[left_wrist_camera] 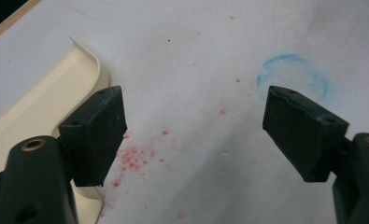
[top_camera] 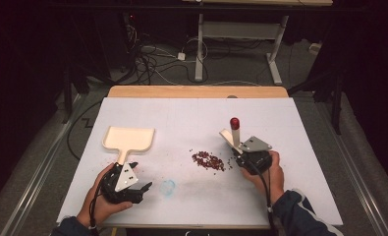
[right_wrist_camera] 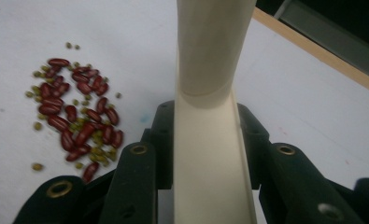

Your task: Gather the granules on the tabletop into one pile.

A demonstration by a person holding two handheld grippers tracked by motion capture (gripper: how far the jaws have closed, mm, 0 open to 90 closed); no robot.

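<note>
- A white worktop [top_camera: 191, 196] seen from above, with a person's two hands coming in from the near edge, each holding a black gripper.
- The right gripper [top_camera: 236, 147], at the near right, has its fingers [right_wrist_camera: 145, 177] pressed against both sides of a cream brush handle [right_wrist_camera: 210, 140] — the handle stands nearly upright and ends in a red tip [top_camera: 235, 123].
- A small heap of dark red beans mixed with tiny green ones [top_camera: 208, 161] lies on the worktop just left of the right gripper.
- The left gripper [top_camera: 145, 189], at the near left, has its fingers [left_wrist_camera: 98, 135] spread wide, holding nothing.
- A cream dustpan [top_camera: 129, 138] lies flat on the left side — its handle points toward the left gripper, and one finger sits just beside its rim.
- A faint blue ring [top_camera: 168, 187] marks the worktop near the left gripper.
</note>
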